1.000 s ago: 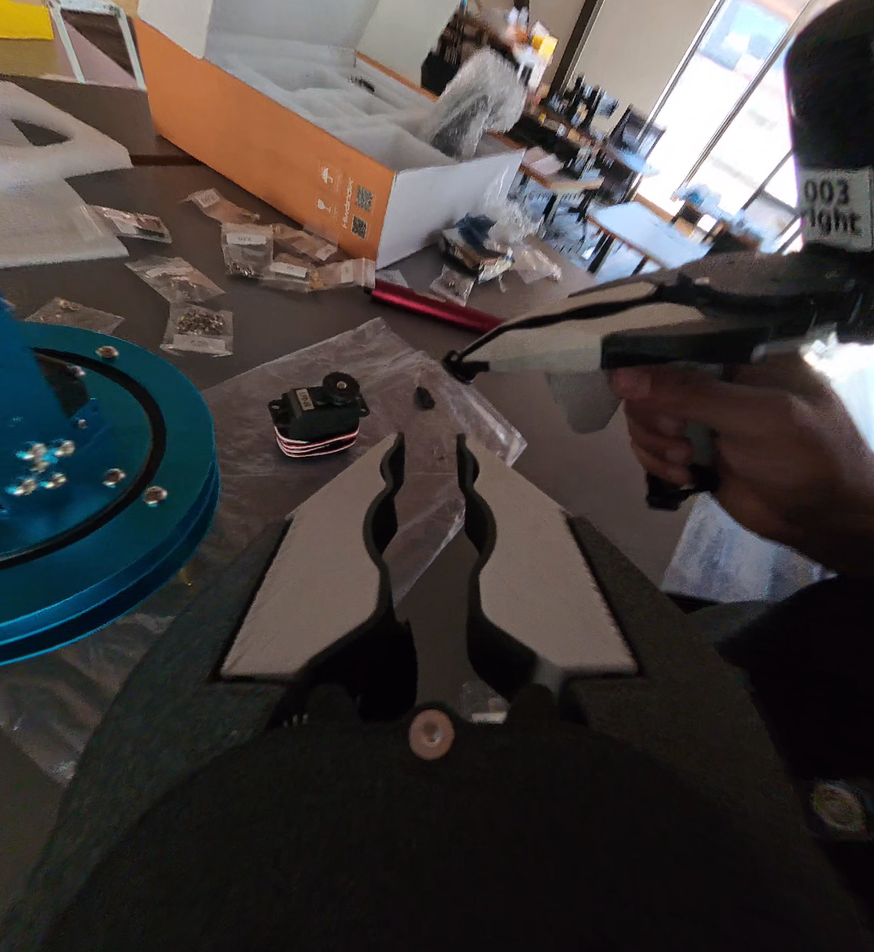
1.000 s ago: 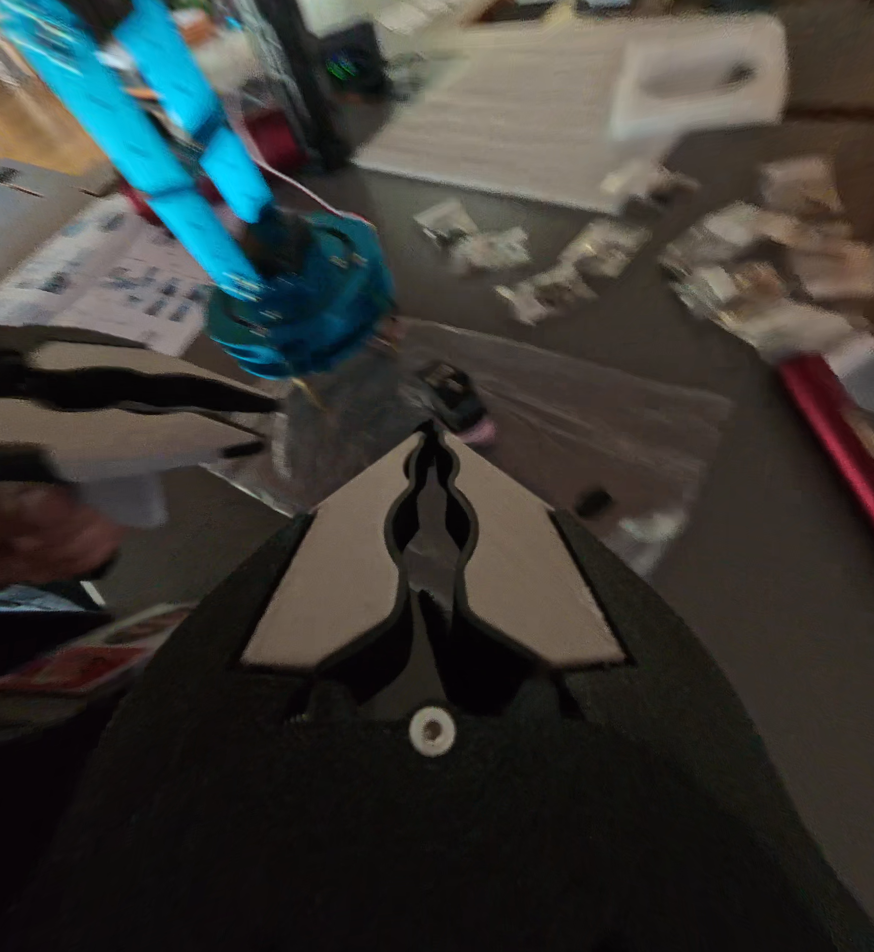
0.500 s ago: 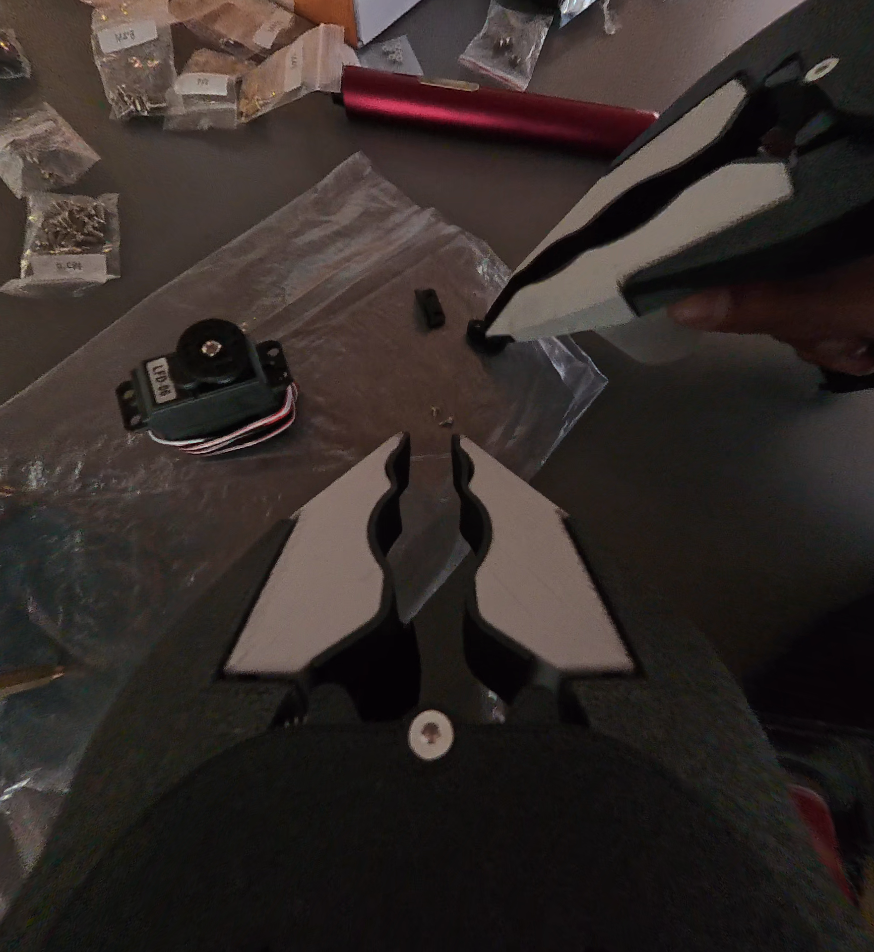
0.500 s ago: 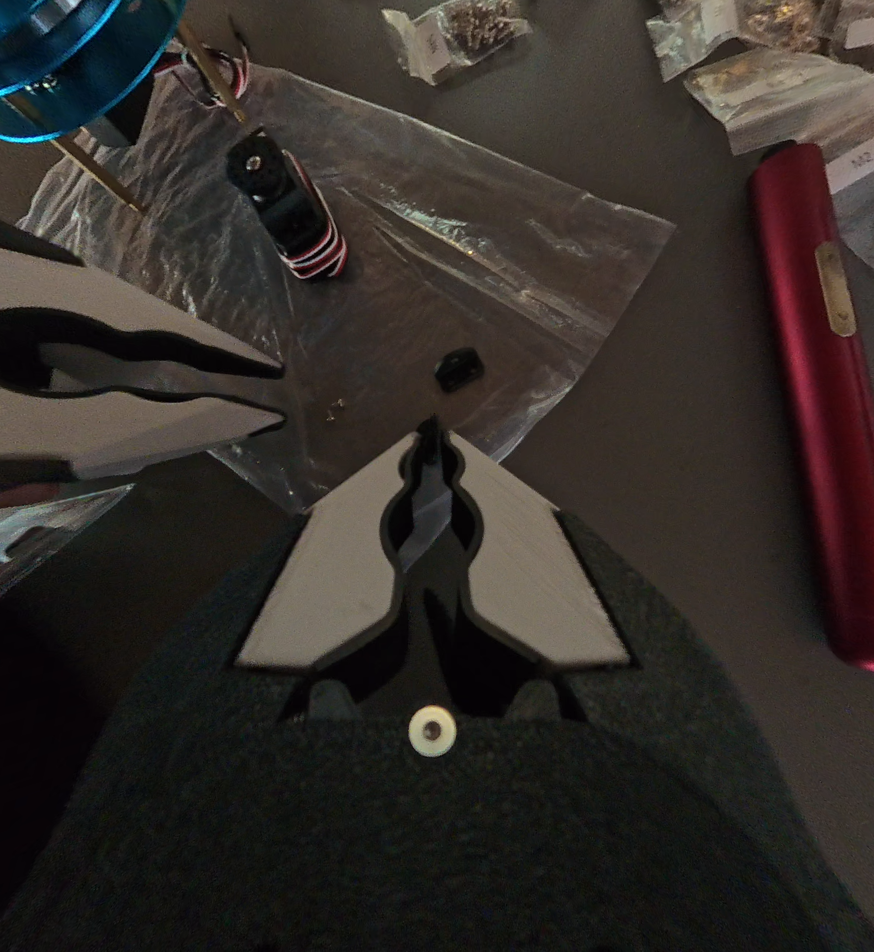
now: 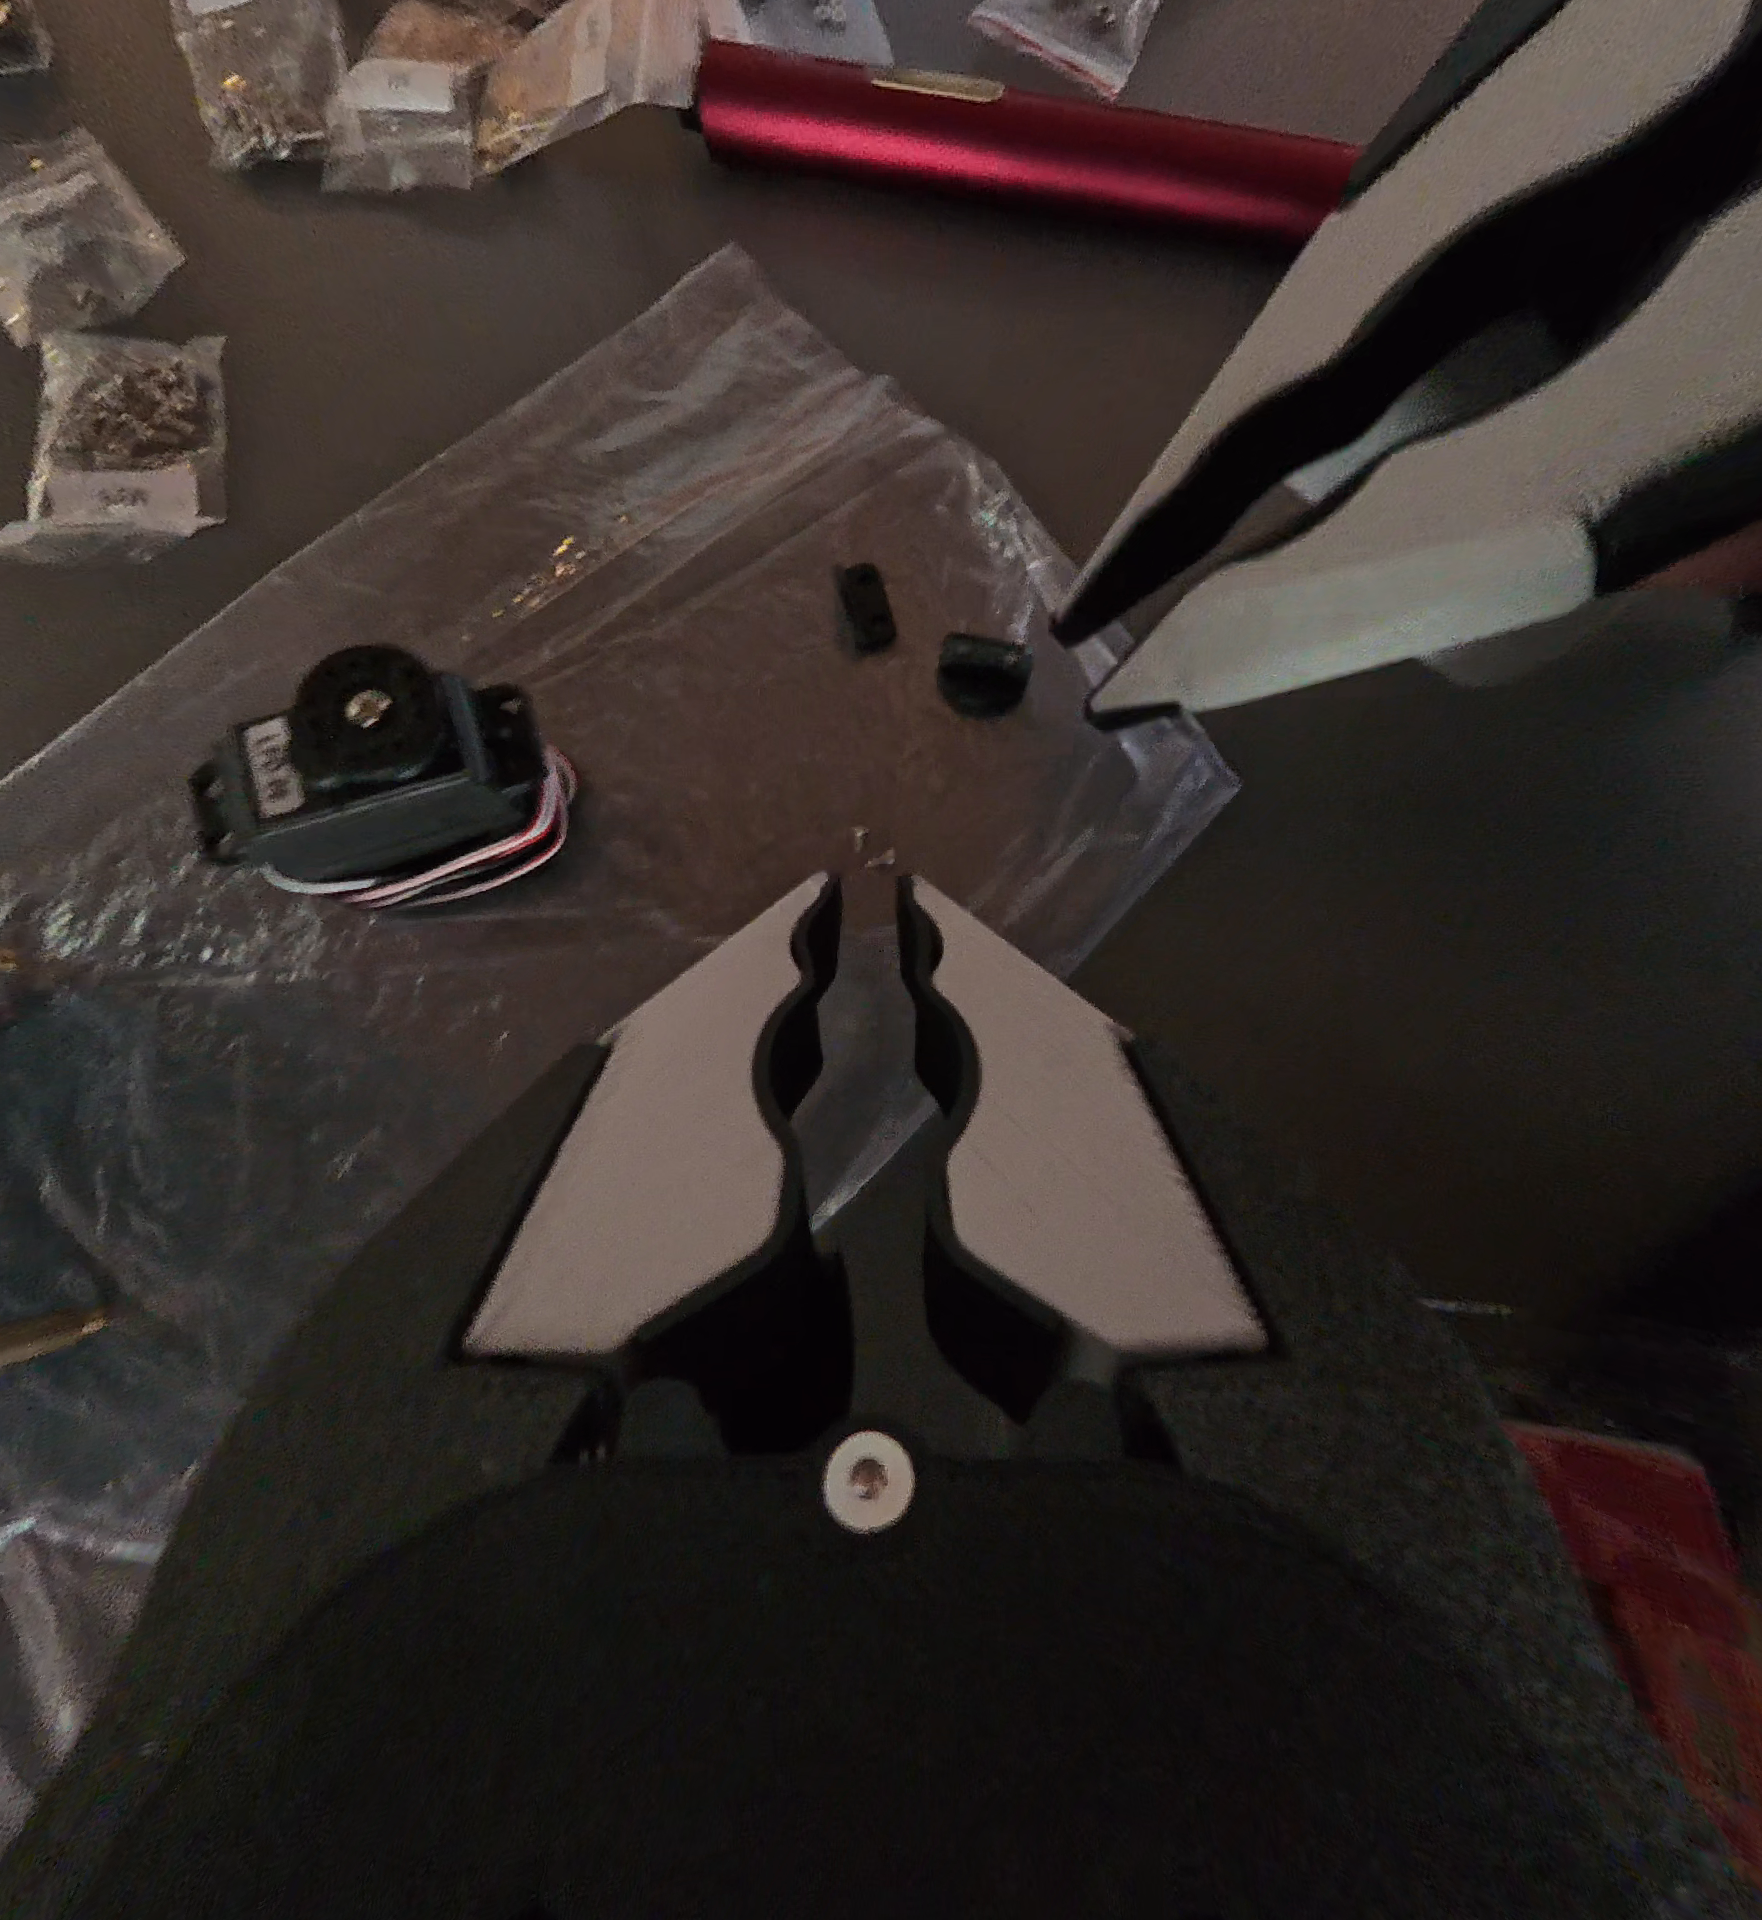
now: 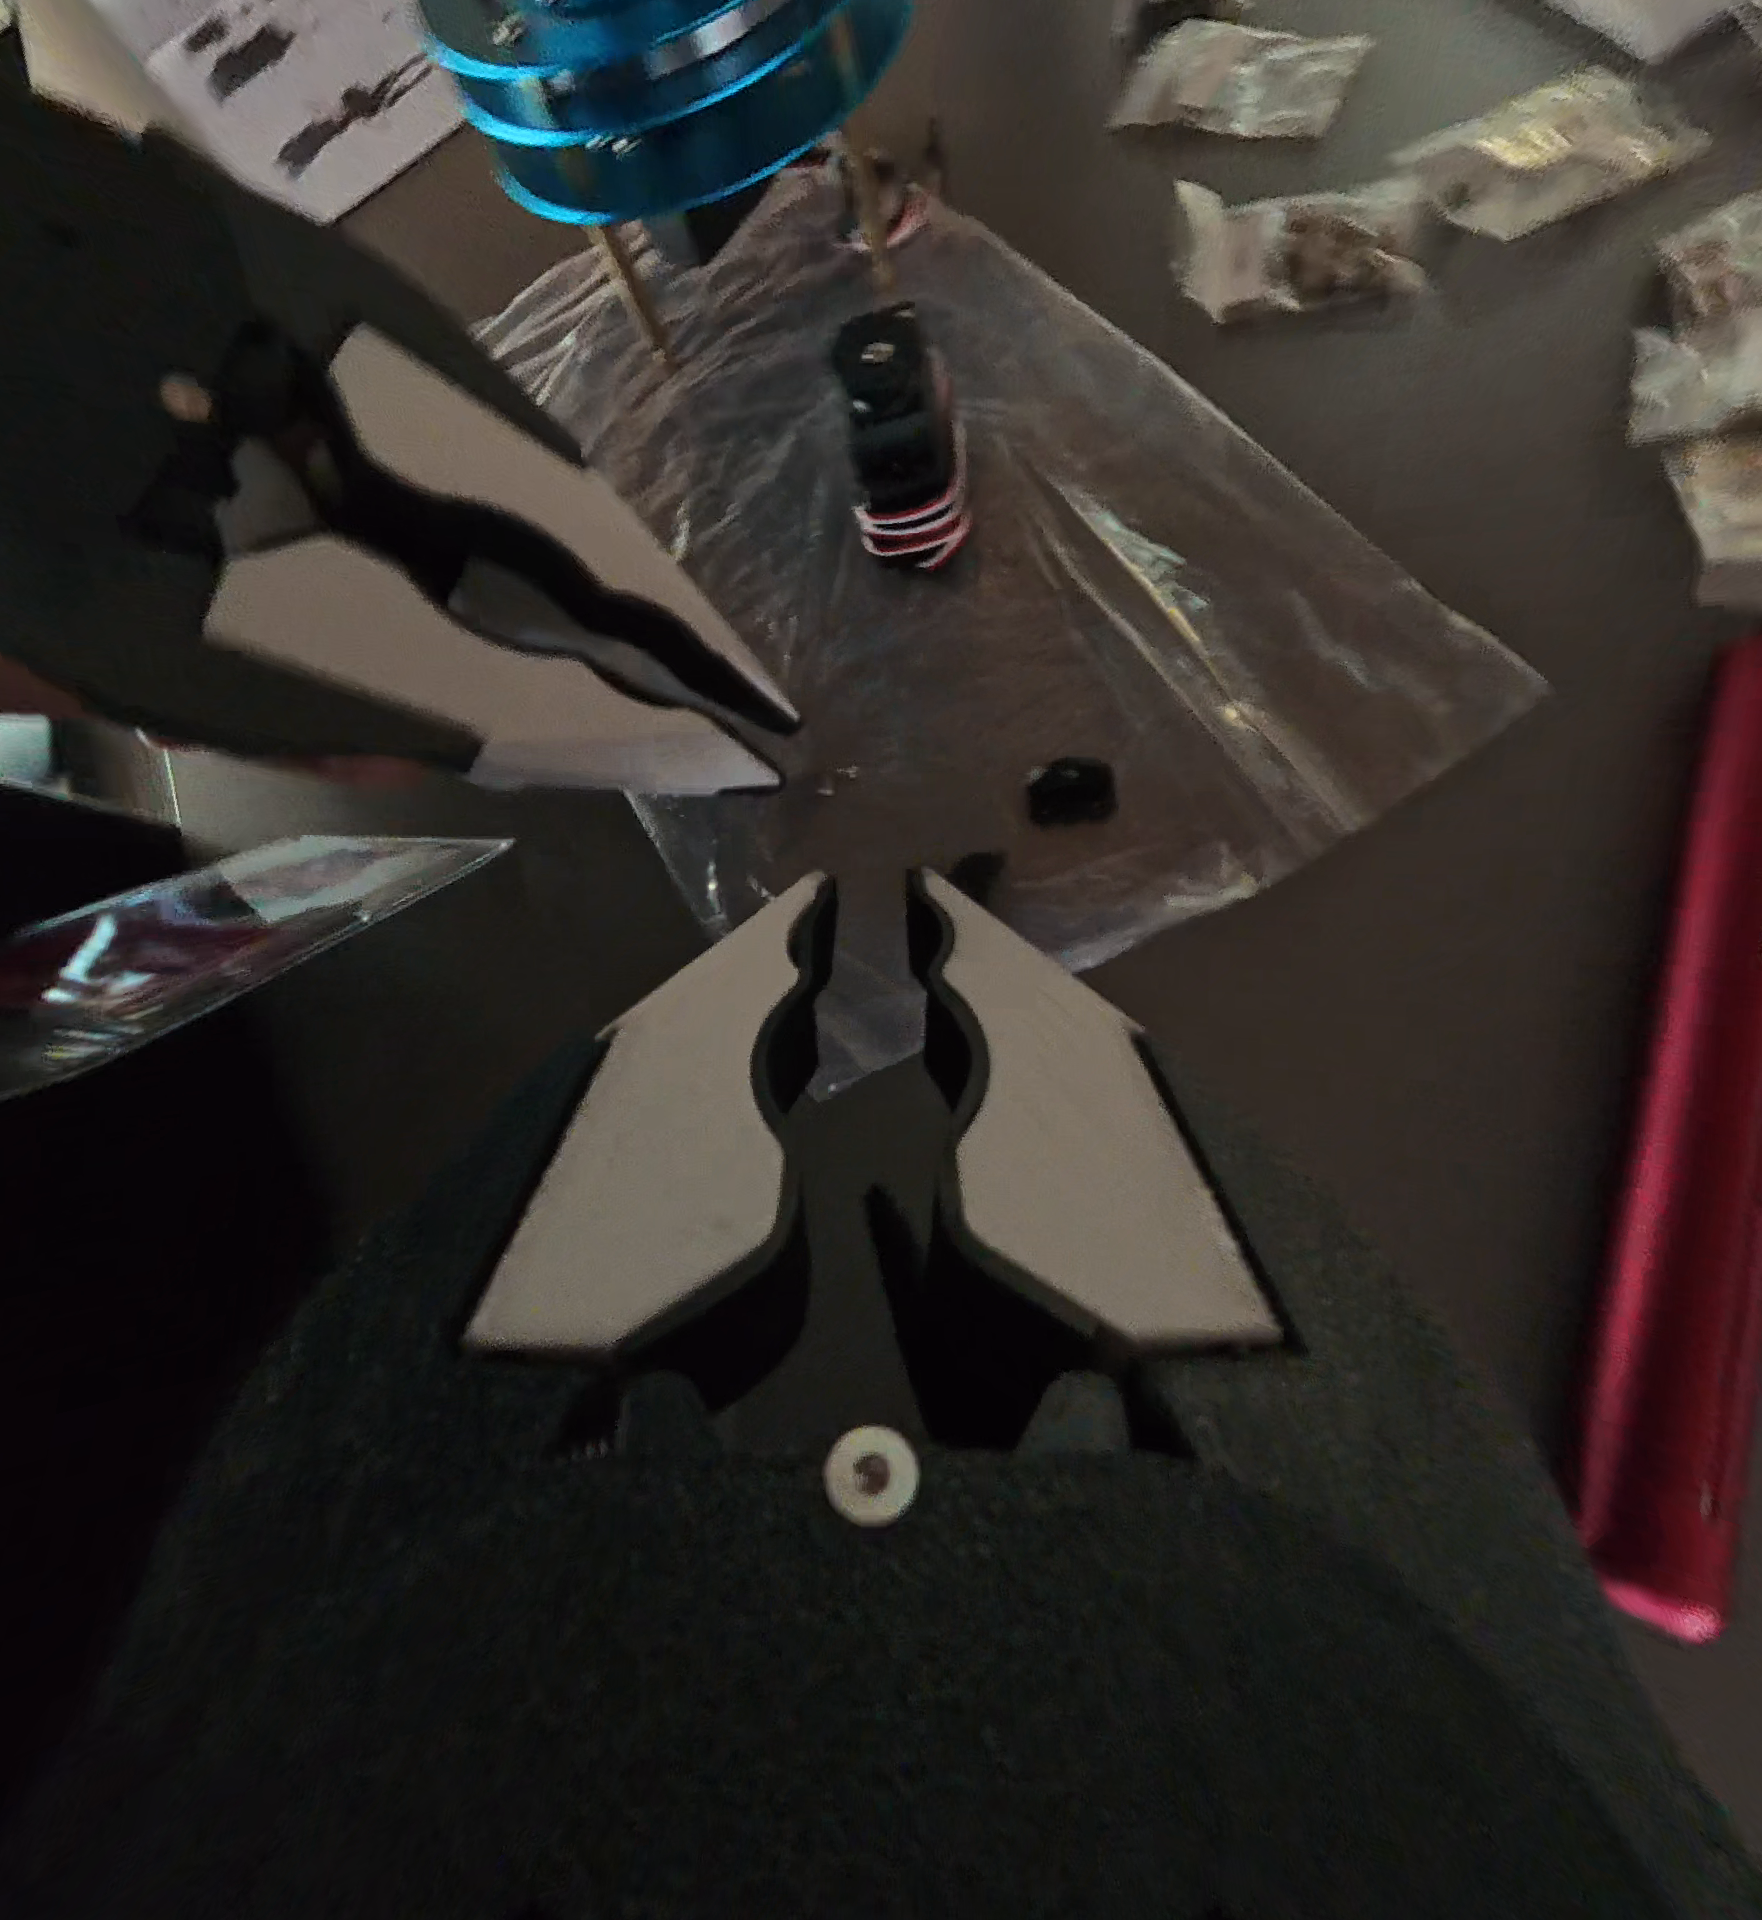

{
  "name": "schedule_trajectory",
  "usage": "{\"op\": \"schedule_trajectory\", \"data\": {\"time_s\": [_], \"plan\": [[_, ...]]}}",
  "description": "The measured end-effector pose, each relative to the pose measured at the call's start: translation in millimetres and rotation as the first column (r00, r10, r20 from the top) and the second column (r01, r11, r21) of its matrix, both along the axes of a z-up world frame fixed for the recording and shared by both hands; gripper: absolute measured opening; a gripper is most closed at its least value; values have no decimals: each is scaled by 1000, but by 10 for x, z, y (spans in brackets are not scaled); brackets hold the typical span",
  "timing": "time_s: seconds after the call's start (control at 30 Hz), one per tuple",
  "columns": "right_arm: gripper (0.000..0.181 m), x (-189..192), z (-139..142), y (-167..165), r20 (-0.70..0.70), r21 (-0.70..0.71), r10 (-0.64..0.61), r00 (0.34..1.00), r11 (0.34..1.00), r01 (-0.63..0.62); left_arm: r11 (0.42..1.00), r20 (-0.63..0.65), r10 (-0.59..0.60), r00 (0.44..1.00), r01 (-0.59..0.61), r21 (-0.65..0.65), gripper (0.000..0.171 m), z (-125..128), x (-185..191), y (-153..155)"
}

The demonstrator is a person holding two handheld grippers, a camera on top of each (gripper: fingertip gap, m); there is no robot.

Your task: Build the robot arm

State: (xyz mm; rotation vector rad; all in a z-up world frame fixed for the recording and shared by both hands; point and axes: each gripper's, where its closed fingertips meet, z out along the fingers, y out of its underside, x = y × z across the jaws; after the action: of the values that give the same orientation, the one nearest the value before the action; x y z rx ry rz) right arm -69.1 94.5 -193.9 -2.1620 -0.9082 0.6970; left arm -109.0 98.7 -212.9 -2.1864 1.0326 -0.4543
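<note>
Just ahead of the left gripper (image 5: pixel 866 883) tips: two tiny screws (image 5: pixel 872 847), loose on a slick plastic sheet (image 5: pixel 648 468). Jaws narrowly parted, empty. Right gripper (image 6: pixel 866 883) likewise slightly apart, gripping nothing, tips beside a small black part (image 5: pixel 983 673). Could easily flick screws or part off the sheet. Servo (image 5: pixel 378 769) farther left.

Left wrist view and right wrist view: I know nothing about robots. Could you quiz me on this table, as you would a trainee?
1. True or false: the black servo motor with coiled red-and-white wires lies on the clear plastic sheet.
2. What does the right hand-held gripper hold? A a screw; B nothing; C a wire.
3. How many small black plastic pieces lie on the sheet near that gripper's tips?

Key: 1 true; 2 B; 3 two.
</note>
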Motion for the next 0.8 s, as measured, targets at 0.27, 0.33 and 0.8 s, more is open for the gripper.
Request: {"op": "schedule_trajectory", "data": {"time_s": [0.27,0.33,0.8], "plan": [[8,-377,-253,60,141,-5,129,982,992,-130,989,71,147,987,-148,4,9,160,-449,15],[4,-386,-261,91,163,13,125,979,992,-129,984,85,176,981,-176,-7,10,174,-532,8],[0,-159,-154,95,123,-36,60,991,998,-56,979,127,202,971,-202,-12,9,199,-627,55]]}}
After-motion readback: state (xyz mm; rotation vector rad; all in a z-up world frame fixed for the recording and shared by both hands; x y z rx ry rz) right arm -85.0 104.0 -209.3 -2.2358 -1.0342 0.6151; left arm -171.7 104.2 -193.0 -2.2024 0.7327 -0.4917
